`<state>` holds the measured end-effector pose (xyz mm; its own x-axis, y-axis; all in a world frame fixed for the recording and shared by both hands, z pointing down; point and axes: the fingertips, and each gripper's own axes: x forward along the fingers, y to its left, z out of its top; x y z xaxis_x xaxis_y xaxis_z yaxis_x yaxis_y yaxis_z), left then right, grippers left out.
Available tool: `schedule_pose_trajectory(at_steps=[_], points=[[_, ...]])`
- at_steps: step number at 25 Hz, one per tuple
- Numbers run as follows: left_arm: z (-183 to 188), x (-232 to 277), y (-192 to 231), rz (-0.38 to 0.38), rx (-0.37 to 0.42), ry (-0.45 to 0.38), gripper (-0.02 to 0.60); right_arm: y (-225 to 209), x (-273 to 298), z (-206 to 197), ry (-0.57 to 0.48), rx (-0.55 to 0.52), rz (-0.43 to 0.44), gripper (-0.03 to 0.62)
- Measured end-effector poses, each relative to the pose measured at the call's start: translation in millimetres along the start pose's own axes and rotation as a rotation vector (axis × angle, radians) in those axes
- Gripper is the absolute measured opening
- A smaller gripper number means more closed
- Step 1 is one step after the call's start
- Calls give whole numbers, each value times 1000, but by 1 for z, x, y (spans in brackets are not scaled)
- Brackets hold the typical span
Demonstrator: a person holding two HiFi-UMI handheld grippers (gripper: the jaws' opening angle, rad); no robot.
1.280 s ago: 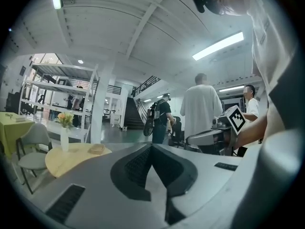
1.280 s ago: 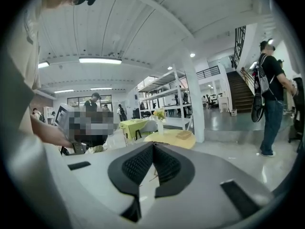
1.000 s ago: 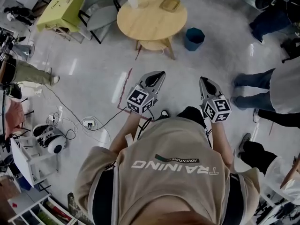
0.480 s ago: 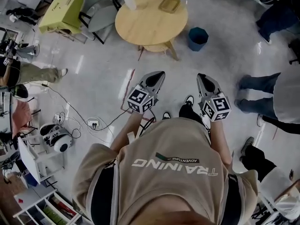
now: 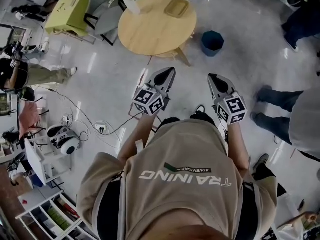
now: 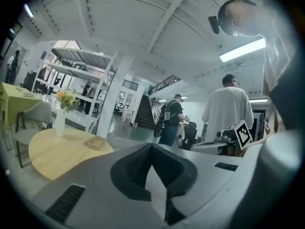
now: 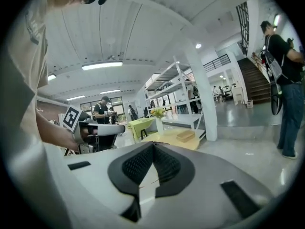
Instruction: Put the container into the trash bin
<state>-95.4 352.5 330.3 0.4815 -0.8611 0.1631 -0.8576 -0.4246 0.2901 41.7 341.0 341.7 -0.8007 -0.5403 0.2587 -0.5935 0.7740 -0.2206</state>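
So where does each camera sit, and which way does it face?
Head view: on the head, facing steeply down on table, trash bin, person's back, left gripper, right gripper.
Left gripper view: on the left gripper, along its shut jaws; table at left, right gripper at right.
Right gripper view: same, jaws shut; left gripper at left.
The gripper views share the container on the table.

shirt (image 5: 182, 149) | large print: TRAINING | small label: ADVENTURE, both upside down
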Motion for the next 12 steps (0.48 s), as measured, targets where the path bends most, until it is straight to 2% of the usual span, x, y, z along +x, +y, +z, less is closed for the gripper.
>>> schedule_pose_trajectory(at_steps=[2, 7, 12], points=[[-2, 12, 2, 19, -11, 14, 6, -15, 7, -4, 16, 13, 19, 0], [-4, 25, 10, 68, 40, 51, 6, -35, 23, -13, 34, 24, 19, 0], [-18, 37, 34, 87, 18, 72, 6, -38, 47, -20, 69, 23, 41, 0]])
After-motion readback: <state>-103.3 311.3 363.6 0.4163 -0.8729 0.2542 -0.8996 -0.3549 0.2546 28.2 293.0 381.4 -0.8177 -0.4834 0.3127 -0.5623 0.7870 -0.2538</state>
